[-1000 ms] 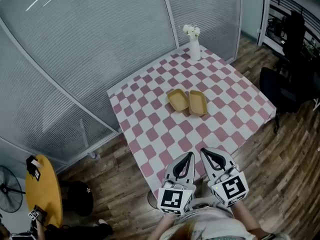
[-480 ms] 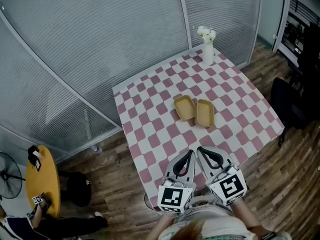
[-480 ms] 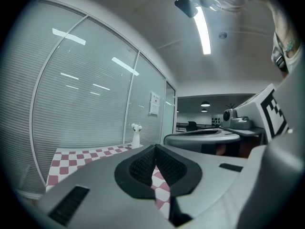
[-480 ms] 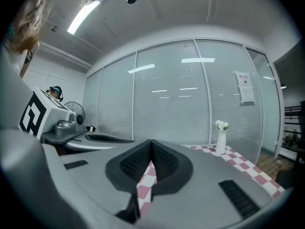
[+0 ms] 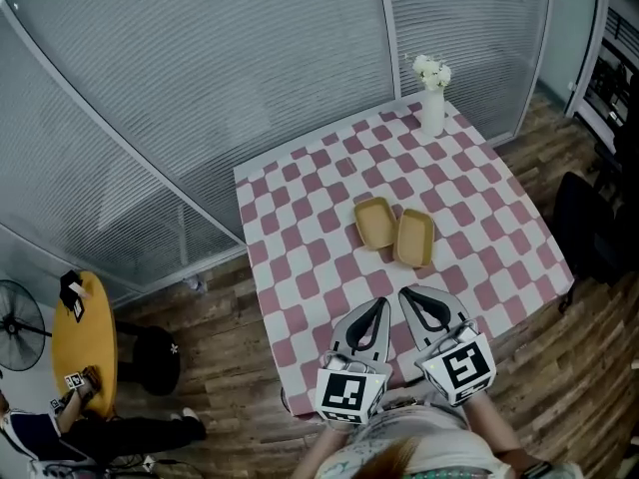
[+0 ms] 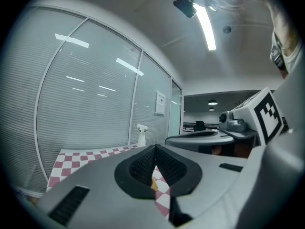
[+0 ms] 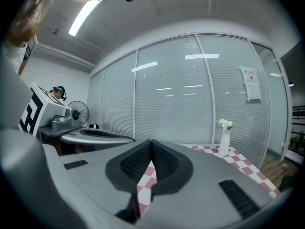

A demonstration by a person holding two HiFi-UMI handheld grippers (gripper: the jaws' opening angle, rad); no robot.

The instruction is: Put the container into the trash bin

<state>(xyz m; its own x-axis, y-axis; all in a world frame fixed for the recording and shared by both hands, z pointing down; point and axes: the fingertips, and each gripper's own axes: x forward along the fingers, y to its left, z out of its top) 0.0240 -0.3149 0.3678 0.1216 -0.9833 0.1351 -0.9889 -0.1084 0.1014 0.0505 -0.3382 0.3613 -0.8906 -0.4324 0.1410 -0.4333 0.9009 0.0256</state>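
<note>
**Q:** Why are the grippers held this way?
**A:** The left gripper (image 5: 377, 309) and right gripper (image 5: 409, 295) are side by side over the near edge of the table (image 5: 300, 218), both aimed at the container (image 5: 395, 231). Each has its jaws pressed together with nothing between them. The posture reads as an approach, with the grasp not yet begun.

**Q:** Where is the container?
**A:** It is an open tan clamshell, two trays joined at a hinge. It lies flat near the table's middle, well apart from both grippers. Lying open, it offers thin rims to pinch, and the jaws would have to part first.

**Q:** What is the surface like?
**A:** The table top is pink-and-white checked. It carries only the container and a white vase (image 5: 431, 103) at the far corner.

**Q:** And the room?
**A:** A glass wall (image 5: 200, 88) with blinds runs behind the table, and the floor (image 5: 240, 377) is dark wood planks. To the left stand a yellow round table (image 5: 82, 337) and a fan (image 5: 18, 327); a dark chair (image 5: 589, 233) sits to the right. No trash bin can be identified in any view, so the drop-off point cannot be placed.
</note>
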